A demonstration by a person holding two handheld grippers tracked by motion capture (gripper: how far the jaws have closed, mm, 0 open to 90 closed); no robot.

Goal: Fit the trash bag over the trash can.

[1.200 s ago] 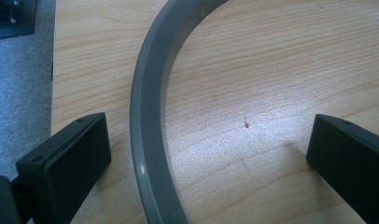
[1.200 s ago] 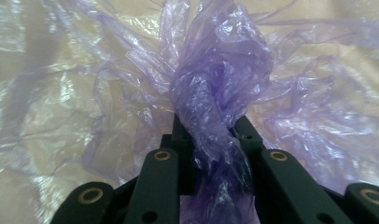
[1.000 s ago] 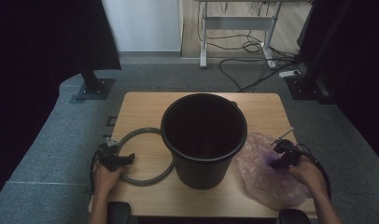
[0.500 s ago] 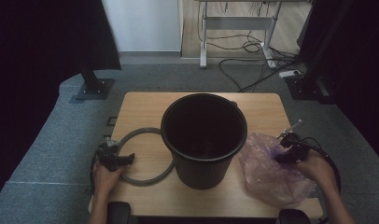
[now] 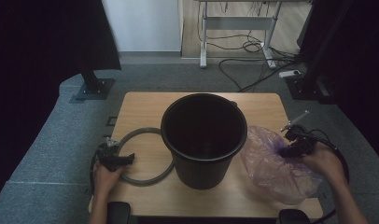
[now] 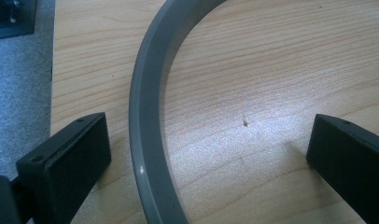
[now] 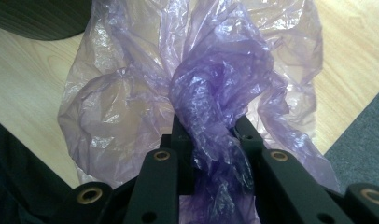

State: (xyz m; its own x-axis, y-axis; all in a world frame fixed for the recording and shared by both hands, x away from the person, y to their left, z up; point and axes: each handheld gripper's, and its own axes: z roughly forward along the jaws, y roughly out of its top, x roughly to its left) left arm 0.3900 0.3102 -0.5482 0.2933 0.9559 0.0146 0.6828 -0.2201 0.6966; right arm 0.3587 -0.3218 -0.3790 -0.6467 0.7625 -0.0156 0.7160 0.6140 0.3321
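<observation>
Gripping a bunched fold of the thin purple bag [image 7: 211, 98], the right hand-held gripper [image 5: 290, 150] holds it clamped between its jaws, just right of the black bucket [image 5: 204, 140] on the bench [image 5: 141, 107]. Most of the film lies slack on the wood, so the pinched wad could slip out or the plastic tear if it is tugged hard; dragging it might also snag the bucket's rim. The right hand sits low at the bench's right edge, forearm angled inward. The left hand-held gripper [image 5: 124, 160] rests with jaws spread, straddling the grey ring [image 6: 145, 140] without pressing it.
</observation>
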